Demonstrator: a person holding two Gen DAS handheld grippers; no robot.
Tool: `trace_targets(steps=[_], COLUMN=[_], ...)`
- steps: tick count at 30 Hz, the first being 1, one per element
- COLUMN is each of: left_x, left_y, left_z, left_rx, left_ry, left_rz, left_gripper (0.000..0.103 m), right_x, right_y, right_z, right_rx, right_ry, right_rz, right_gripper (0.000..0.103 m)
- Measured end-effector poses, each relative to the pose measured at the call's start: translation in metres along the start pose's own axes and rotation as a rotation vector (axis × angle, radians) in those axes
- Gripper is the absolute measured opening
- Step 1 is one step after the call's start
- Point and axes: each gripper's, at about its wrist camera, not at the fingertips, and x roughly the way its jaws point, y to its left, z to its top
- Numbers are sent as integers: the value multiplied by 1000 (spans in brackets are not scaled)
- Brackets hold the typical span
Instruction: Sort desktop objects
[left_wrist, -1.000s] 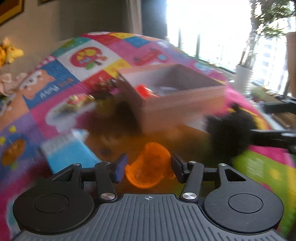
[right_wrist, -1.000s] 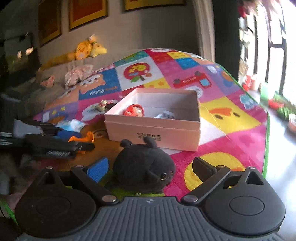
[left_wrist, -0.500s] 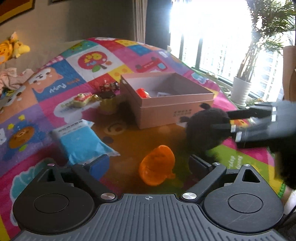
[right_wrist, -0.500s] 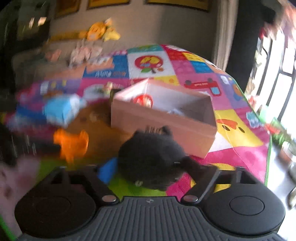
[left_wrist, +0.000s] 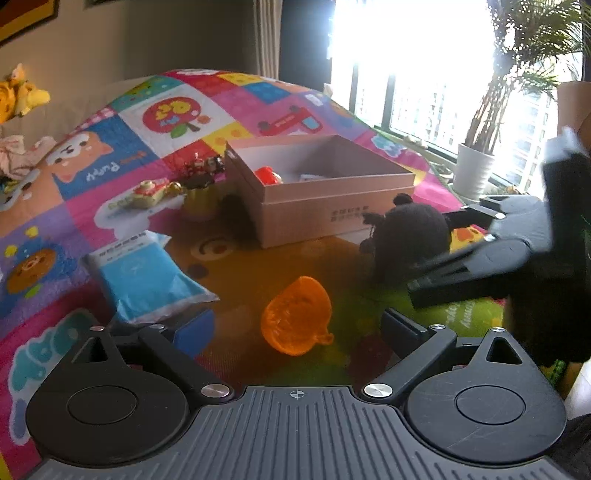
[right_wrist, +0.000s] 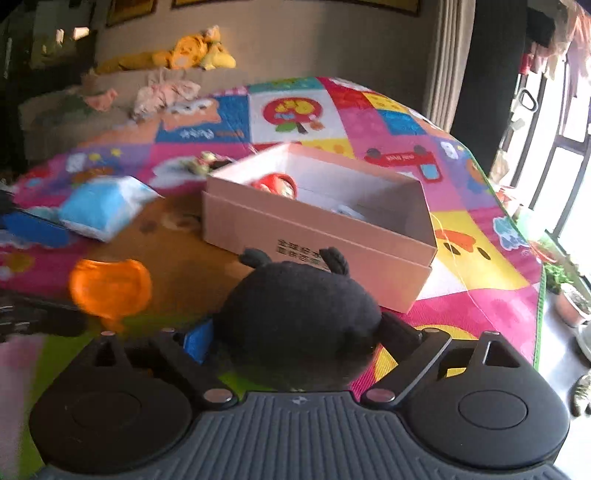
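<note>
My right gripper (right_wrist: 295, 332) is shut on a black plush toy (right_wrist: 299, 317) and holds it just in front of the open pink box (right_wrist: 314, 236). In the left wrist view the plush (left_wrist: 410, 236) hangs near the box's (left_wrist: 332, 210) front right corner. My left gripper (left_wrist: 295, 328) is open and empty, with an orange plastic cup (left_wrist: 295, 317) lying on its side on the mat between its fingers. The cup also shows in the right wrist view (right_wrist: 110, 288). A red toy (right_wrist: 277, 184) lies inside the box.
A blue packet (left_wrist: 144, 273) lies left of the cup. Small toys (left_wrist: 151, 192) and a yellow cup (left_wrist: 201, 201) sit left of the box. The colourful play mat (left_wrist: 166, 122) covers the surface. A potted plant (left_wrist: 474, 173) stands by the window.
My left gripper opened, let go of the orange cup and pulled back. My right gripper closed on the black plush and lifted it toward the box.
</note>
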Motion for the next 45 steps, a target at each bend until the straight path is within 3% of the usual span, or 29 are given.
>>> trace_targets(steps=[2,5,7,9,13,16,19,24,29,35,43,45], left_x=[-3,-6,-7,-6,0,5,8,15,23,29,35,33], left_y=[0,0,-2,-8,-27,-40,-39,-24,-19,-12,3,11], left_z=[0,2,3,4,3,1,0,0,0,0,-2,-1], left_rx=[6,11,16,27,86,155,175,122,91,41,102,65], left_ry=[-5,-7,-4,-2,-2,11,17,42,55,84,85,87], left_rz=[-1,-28,-67,-116,-169,-142,-94,-38,21,58,240,231], left_gripper=[100,100,100,100,101,101,101,101,101,101,101,101], right_x=[-2,-20,-34,-41,-30,-11,-13,-39,-62,-45,-41,-42], right_y=[-11,-34,-40,-41,-38,-42,-50,-62,-75,-58,-36,-28], right_z=[9,20,26,29,25,20,21,31,25,3,-7,-8], right_rx=[89,286,322,297,248,311,361,333,317,251,181,138], right_ry=[42,141,196,239,299,306,214,24,-89,-30,-38,-48], right_rz=[46,250,342,366,282,300,274,122,99,46,60,55], right_gripper=[86,85,85,86,86,88,89,93,103,103,103,103])
